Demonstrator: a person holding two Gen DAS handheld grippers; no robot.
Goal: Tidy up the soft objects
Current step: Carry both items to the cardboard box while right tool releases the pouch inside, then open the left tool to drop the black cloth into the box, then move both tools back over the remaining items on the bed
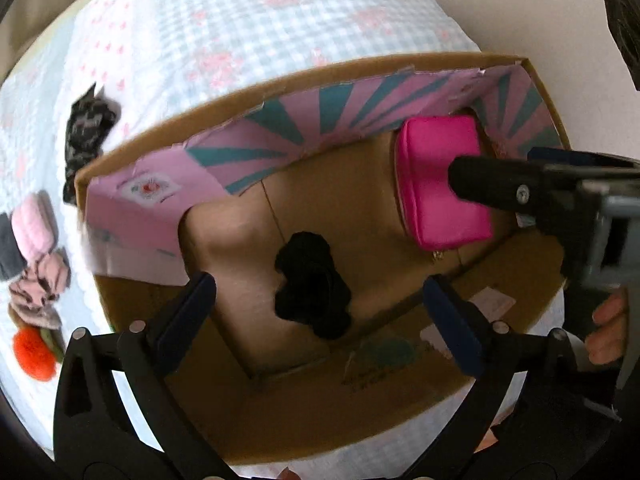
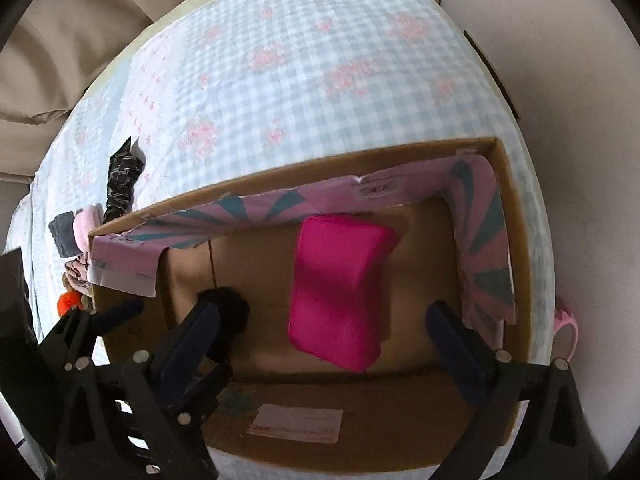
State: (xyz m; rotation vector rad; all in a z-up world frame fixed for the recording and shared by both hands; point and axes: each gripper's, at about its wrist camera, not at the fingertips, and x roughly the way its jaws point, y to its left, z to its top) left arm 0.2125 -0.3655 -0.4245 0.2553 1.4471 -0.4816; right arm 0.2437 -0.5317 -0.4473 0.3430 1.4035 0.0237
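Observation:
An open cardboard box (image 1: 280,80) with pink and teal paper lining stands on a blue checked quilt (image 1: 240,20). On its floor lie a black soft bundle (image 1: 310,284) and a bright pink pouch (image 1: 436,184). My left gripper (image 1: 320,286) hangs open over the box, the black bundle below the gap between its fingers and touching neither pad. My right gripper (image 2: 324,312) is open too, its pads wide apart on either side of the pink pouch (image 2: 340,292) and clear of it. The black bundle (image 2: 232,304) is half hidden behind the right gripper's left finger.
Left of the box on the quilt lie a dark patterned cloth (image 1: 86,132), pink striped cloths (image 1: 36,264), a grey piece (image 1: 8,248) and an orange pompom (image 1: 34,354). A hand (image 1: 608,332) holds the right gripper. A pink loop (image 2: 568,328) hangs at the bed's right edge.

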